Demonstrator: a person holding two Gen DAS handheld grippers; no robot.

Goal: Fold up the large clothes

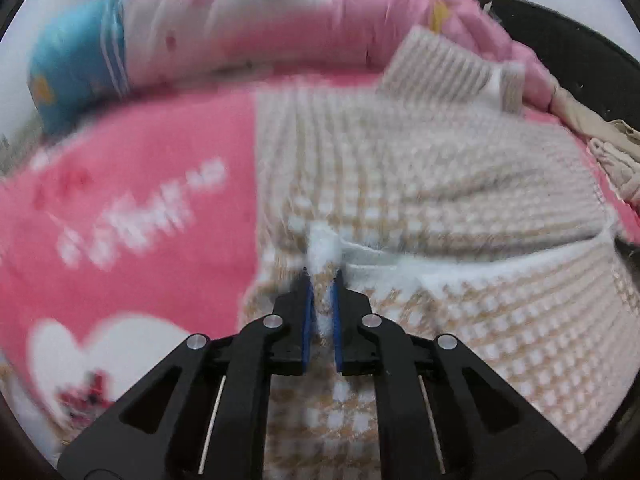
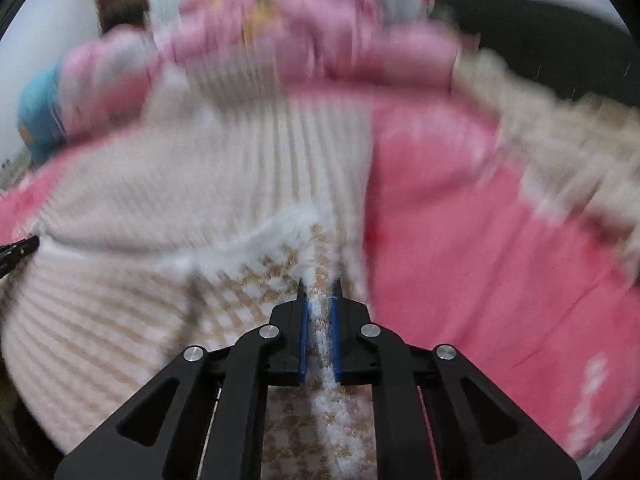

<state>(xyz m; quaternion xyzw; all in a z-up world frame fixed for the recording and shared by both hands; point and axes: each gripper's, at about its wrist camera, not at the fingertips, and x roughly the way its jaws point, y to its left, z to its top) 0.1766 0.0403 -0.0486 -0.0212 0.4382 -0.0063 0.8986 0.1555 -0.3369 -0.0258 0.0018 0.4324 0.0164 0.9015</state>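
- Sweater (image 1: 420, 184), cream and tan in a small check with a fuzzy white hem, lies spread on the pink blanket (image 1: 132, 208) that covers the bed; everything below is placed from this sweater.
- My left claw (image 1: 321, 280) is clenched on the sweater's white hem, with a tuft of the fuzzy edge pinched between the blue pads (image 1: 307, 320).
- My right claw (image 2: 320, 286) is likewise clenched on the hem, a strip of white fluff running between its blue pads (image 2: 303, 340).
- From each claw the hem is lifted and folded over the sweater's body, making a raised white ridge (image 1: 460, 268) across it.
- In the right wrist view the tip of my left claw shows at the sweater's far left edge.
- Beyond the sweater's far end, a ribbed sleeve (image 1: 448, 68) lies against a rolled pink quilt (image 1: 280, 20), whose blue end (image 1: 72, 64) is off to the left.
- Right of the sweater, a heap of beige cloth (image 1: 592, 136) sits at the bed's edge.
- Left of the sweater, the blanket shows white lettering and a white heart (image 1: 92, 352).
- Both views are blurred, the right wrist view more so.
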